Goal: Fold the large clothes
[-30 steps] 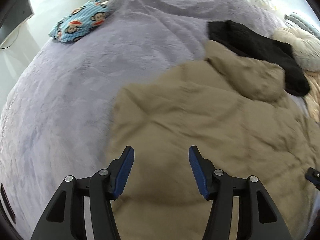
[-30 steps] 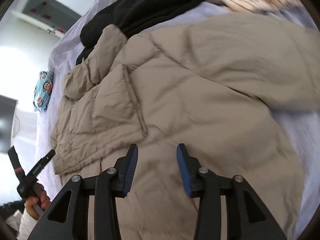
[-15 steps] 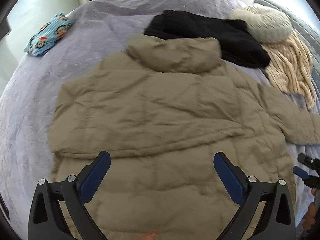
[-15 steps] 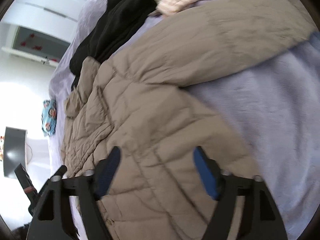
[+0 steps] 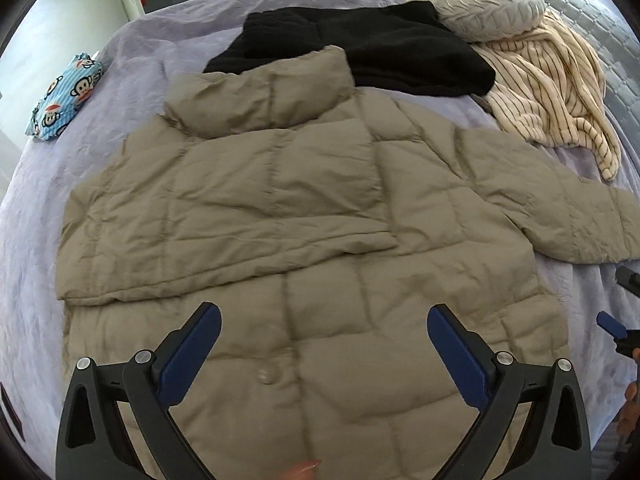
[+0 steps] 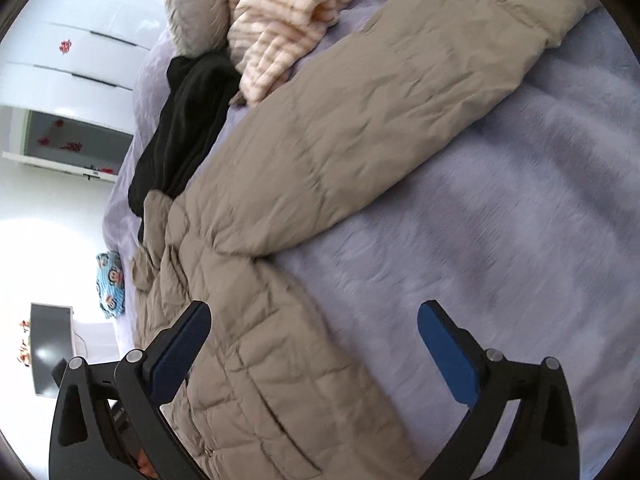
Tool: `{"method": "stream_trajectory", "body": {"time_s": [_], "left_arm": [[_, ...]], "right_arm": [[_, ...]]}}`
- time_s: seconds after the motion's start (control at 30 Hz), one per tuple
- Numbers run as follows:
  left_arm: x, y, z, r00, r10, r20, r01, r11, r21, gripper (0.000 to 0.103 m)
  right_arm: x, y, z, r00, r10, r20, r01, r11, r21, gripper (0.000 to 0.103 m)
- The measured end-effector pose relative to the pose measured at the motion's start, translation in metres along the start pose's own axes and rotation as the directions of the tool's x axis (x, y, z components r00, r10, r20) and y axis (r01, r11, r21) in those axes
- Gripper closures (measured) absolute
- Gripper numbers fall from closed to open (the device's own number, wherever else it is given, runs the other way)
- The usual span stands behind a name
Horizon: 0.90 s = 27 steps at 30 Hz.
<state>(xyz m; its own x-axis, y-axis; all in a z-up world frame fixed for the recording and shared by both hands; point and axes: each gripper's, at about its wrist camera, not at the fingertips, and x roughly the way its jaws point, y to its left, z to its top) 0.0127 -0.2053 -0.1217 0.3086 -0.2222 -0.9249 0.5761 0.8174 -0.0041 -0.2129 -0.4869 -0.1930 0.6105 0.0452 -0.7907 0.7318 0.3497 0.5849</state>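
A: The left hand-held gripper (image 5: 324, 330) hangs over the lower part of the tan puffer jacket (image 5: 280, 184), blue pads spread as wide as they go, nothing between them.

B: And the right hand-held gripper (image 6: 314, 326)?

A: Its jaws are opening, already wide, and empty. One finger sits over the jacket's side edge, the other over the bare lavender blanket (image 6: 500, 208) covering the bed.

B: Where does the jacket lie?

A: Flat on the bed, collar away from the left camera. Its left sleeve is folded across the body; the other sleeve (image 6: 400, 92) stretches out over the blanket (the right view shows it best).

B: Anything around it?

A: A black garment (image 5: 360, 48) lies just beyond the collar, touching it. Beside that are a striped cream garment (image 5: 552, 92) and a round beige cushion (image 5: 484, 0). A blue monkey-print cloth (image 5: 62, 94) sits well apart, near the bed's edge.
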Motion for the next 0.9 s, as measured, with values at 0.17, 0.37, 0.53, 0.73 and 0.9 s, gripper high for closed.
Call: {"method": "stream_trajectory", "body": {"time_s": [0.17, 0.37, 0.53, 0.73, 0.9], "left_arm": [[0.007, -0.018, 0.0, 0.999, 0.0, -0.033, -0.001, 1.0, -0.019, 0.0], [0.011, -0.023, 0.007, 0.998, 0.003, -0.058, -0.004, 1.0, -0.027, 0.0], [0.009, -0.024, 0.015, 0.999, 0.016, -0.034, -0.017, 0.999, -0.041, 0.0], [0.001, -0.016, 0.028, 1.0, 0.013, -0.003, -0.013, 0.997, -0.079, 0.0], [-0.008, -0.003, 0.037, 0.999, 0.033, 0.036, -0.029, 0.994, -0.101, 0.0]], "right_arm": [[-0.007, -0.026, 0.026, 0.999, -0.011, 0.041, 0.009, 0.999, 0.051, 0.0], [-0.017, -0.073, 0.074, 0.995, 0.021, 0.1, -0.043, 0.974, 0.222, 0.0], [-0.012, -0.103, 0.107, 0.975, 0.123, 0.187, -0.186, 0.911, 0.369, 0.0], [-0.002, -0.108, 0.133, 0.91, 0.281, 0.304, -0.396, 0.806, 0.44, 0.0], [0.011, -0.101, 0.142, 0.907, 0.328, 0.265, -0.421, 0.752, 0.508, 0.066]]}}
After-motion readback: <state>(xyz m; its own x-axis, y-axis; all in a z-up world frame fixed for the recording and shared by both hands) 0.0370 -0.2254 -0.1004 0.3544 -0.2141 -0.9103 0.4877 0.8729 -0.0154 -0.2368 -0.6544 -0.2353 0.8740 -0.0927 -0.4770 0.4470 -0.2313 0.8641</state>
